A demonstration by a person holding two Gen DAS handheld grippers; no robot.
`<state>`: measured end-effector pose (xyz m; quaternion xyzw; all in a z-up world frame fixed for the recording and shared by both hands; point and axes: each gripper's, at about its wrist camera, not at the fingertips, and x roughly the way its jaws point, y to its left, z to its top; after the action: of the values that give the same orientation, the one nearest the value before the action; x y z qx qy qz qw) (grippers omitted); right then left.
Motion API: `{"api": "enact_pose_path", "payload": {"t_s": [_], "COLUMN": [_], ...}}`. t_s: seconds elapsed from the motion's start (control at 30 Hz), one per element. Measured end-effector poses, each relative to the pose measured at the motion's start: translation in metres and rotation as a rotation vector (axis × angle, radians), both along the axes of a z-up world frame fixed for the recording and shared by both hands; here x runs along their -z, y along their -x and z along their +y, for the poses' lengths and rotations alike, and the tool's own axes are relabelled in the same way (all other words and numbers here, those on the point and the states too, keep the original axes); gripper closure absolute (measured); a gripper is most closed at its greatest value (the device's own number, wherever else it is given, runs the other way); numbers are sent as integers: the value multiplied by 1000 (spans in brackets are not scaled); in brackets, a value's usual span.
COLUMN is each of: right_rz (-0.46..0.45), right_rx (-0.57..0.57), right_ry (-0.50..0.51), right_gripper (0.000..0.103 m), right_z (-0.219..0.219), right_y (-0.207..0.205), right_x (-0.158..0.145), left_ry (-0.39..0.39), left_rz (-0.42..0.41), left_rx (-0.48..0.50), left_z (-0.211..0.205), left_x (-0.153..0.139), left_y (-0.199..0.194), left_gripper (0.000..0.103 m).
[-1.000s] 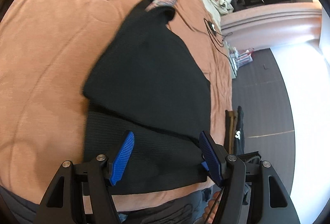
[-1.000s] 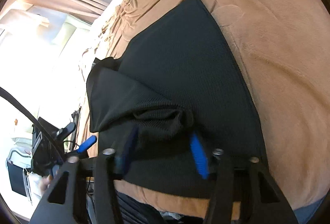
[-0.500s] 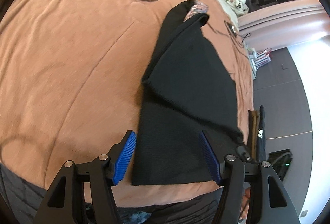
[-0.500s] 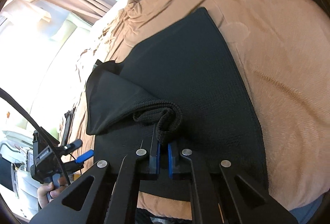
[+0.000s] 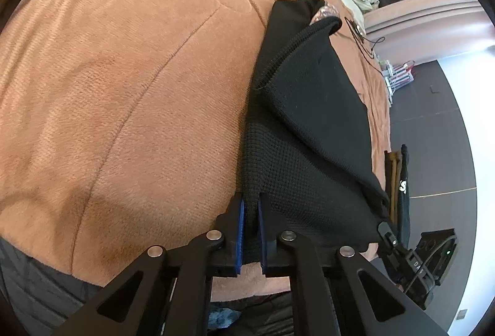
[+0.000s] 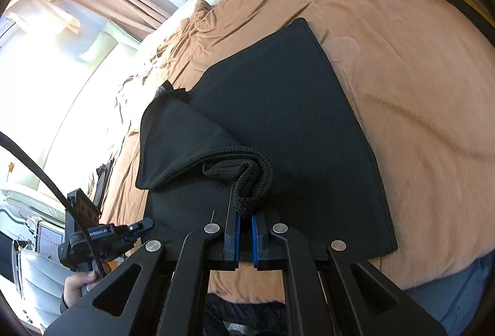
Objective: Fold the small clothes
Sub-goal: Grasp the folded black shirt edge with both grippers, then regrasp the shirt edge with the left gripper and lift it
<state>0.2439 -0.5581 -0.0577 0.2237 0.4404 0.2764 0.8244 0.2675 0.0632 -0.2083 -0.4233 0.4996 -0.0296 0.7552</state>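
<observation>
Black garment (image 5: 309, 125), near edge of bed (image 5: 123, 88)
Left gripper (image 5: 251, 230) just closed; your jaws pinch hem and bunched fold; uneven lift may skew it.

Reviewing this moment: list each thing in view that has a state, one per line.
Black garment: partly folded, flat on the blanket, one flap turned over.
Left gripper: jaws have just closed, shut on the garment's near edge.
Right gripper: jaws have just closed, shut on a bunched fold.
Brown blanket: spread out, lightly creased.
</observation>
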Motion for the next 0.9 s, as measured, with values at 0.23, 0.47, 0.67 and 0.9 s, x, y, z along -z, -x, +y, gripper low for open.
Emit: {"api": "enact_pose_path", "payload": {"t_s": [0.23, 0.47, 0.67, 0.9], "right_rz": [25, 27, -13, -9], "right_rx": [12, 21, 19, 51], "right_ry": [7, 13, 34, 31], "right_gripper": [101, 101, 101, 101], "right_z": [-7, -11, -18, -50], "right_y": [0, 1, 8, 13], "right_x": [10, 16, 8, 10], "left_ry": [-8, 10, -13, -40], "left_rz": [-22, -99, -106, -63], "left_rx": [-22, -17, 32, 44], "left_z": [11, 14, -11, -24], "left_x": [-17, -42, -50, -35], "left_y": [6, -6, -35, -56], "left_gripper": [94, 72, 47, 47]}}
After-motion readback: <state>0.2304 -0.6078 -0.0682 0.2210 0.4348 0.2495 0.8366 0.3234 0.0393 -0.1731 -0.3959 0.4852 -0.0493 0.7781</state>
